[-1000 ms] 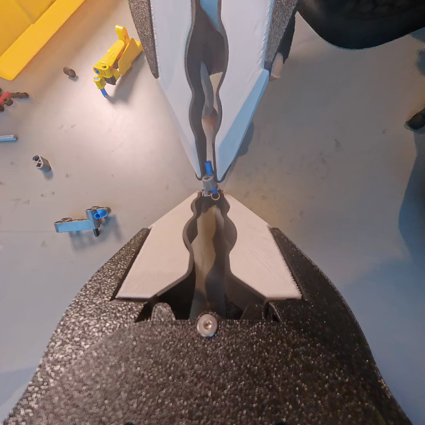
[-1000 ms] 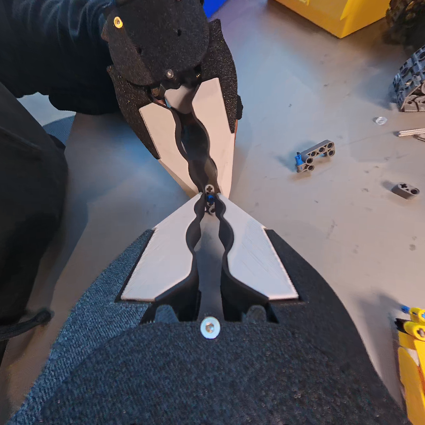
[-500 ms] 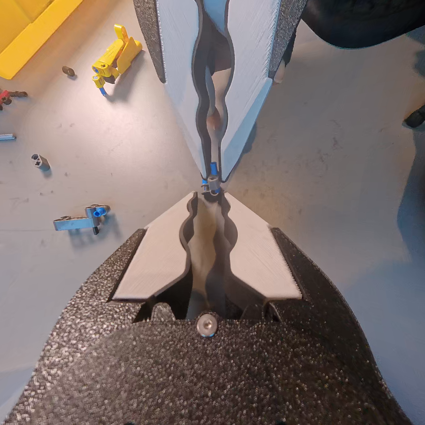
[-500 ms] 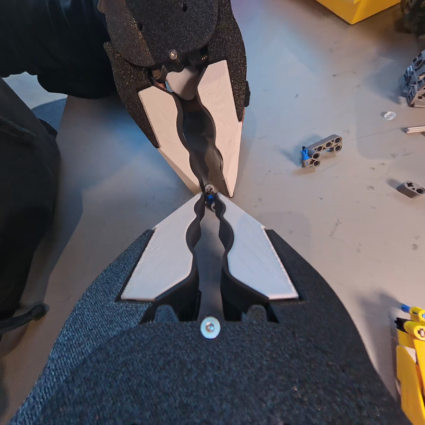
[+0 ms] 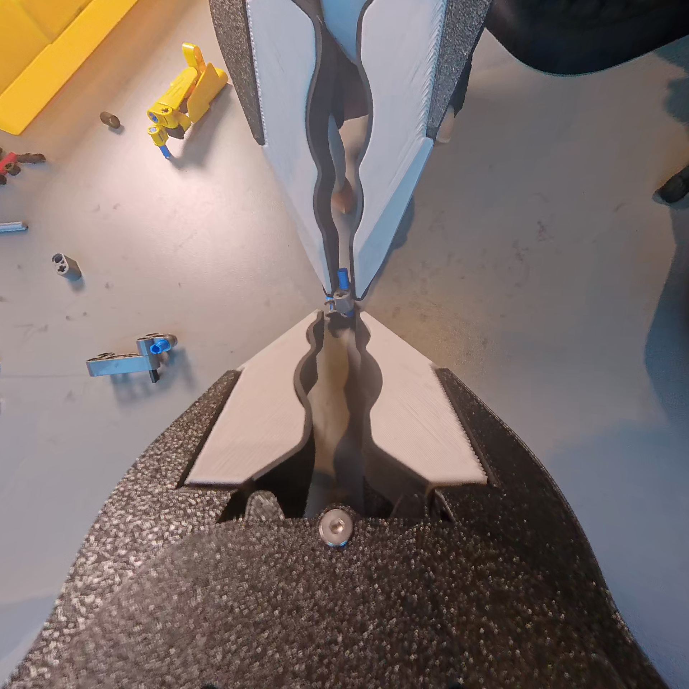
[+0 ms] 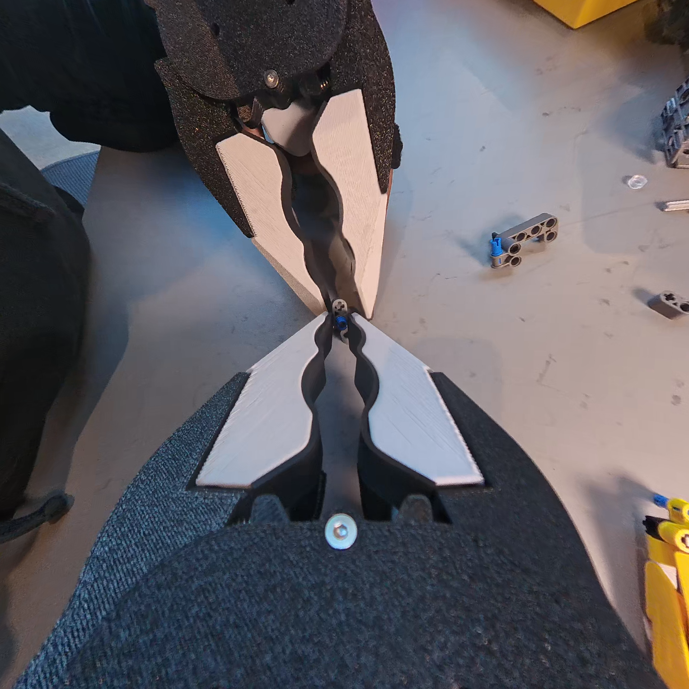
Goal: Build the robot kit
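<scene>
Left wrist view has both grippers meeting tip to tip above the grey table [image 5: 522, 261]: the left gripper [image 5: 338, 317] and the right gripper [image 5: 341, 294] are each clenched on the same tiny grey connector [image 5: 342, 298] with its blue pin [image 5: 341, 277]. Off to the left lie a grey angled beam [image 5: 123, 359] and a yellow assembly [image 5: 186, 93]. Right wrist view shows the right gripper [image 6: 340, 321] pinching that blue pin [image 6: 339, 321], with a grey holed beam [image 6: 525, 240] far right.

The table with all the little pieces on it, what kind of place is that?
Probably a hobby or lab workbench for building-toy parts. A scuffed grey table holds loose pieces: a grey holed beam, a yellow assembly and a yellow box.
</scene>
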Action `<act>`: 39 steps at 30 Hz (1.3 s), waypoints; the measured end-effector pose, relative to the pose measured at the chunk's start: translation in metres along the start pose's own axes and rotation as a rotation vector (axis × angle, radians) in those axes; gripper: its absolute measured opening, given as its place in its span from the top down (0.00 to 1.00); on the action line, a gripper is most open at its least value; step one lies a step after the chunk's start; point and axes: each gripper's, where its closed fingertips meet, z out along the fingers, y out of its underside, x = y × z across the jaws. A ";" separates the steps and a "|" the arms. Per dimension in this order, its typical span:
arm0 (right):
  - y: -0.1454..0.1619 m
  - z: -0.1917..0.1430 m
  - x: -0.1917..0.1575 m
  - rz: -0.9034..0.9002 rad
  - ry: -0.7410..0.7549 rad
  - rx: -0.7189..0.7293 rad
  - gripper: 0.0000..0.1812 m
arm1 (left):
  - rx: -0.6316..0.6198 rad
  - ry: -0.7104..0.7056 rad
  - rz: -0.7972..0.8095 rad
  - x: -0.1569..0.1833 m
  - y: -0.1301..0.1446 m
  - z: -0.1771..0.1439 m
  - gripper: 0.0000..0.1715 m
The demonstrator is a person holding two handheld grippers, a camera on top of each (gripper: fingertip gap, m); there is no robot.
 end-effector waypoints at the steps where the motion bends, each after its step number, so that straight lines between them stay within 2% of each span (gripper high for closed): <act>1: 0.000 0.000 0.000 0.000 0.000 0.001 0.96 | 0.001 -0.003 0.000 0.000 0.000 0.000 0.91; 6: -0.002 -0.003 0.002 0.002 0.005 0.014 0.96 | 0.005 -0.006 0.004 -0.002 0.002 -0.003 0.90; 13: -0.007 -0.013 0.011 0.003 0.028 0.063 0.96 | 0.005 -0.099 -0.026 -0.026 0.008 -0.019 0.93; 16: -0.002 -0.013 0.016 0.008 0.049 0.044 0.96 | 0.040 -0.040 -0.046 -0.018 0.003 -0.023 0.91; 18: 0.003 -0.011 0.020 -0.009 0.075 0.010 0.96 | 0.036 0.007 -0.054 -0.008 0.003 -0.019 0.87; 27: 0.010 -0.004 0.015 -0.102 0.095 -0.091 0.96 | -0.013 -0.014 -0.015 -0.009 0.004 -0.004 0.90; 32: 0.013 -0.008 0.004 -0.108 0.059 -0.102 0.96 | -0.010 -0.042 -0.016 -0.015 0.004 -0.005 0.92; 39: -0.004 -0.013 0.005 -0.039 0.020 -0.063 0.96 | -0.002 0.020 -0.016 -0.004 0.004 -0.006 0.89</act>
